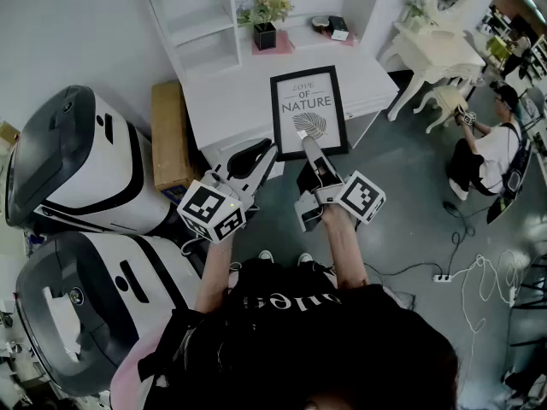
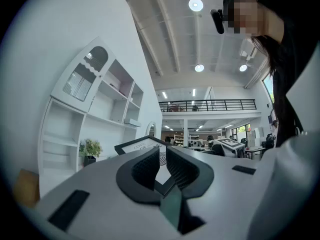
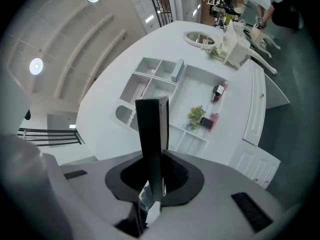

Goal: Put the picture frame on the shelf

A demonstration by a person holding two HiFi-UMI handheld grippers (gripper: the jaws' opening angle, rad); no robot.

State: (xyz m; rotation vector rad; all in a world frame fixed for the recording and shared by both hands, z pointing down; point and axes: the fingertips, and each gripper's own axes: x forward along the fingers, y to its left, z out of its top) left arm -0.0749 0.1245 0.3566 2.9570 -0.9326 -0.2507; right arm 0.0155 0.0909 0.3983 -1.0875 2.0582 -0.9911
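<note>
Clamping the picture frame [image 1: 309, 109] by its lower edge, the right tongs [image 1: 306, 141] grip it while the left tongs [image 2: 161, 158] stand slightly apart at its corner.

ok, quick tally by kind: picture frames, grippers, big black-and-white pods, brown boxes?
picture frame: 1
grippers: 2 (left gripper, right gripper)
black-and-white pods: 2
brown box: 1
total: 6

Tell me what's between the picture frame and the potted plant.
Nothing: the head view shows only bare white desktop between the picture frame and the potted plant on its pink mat.
</note>
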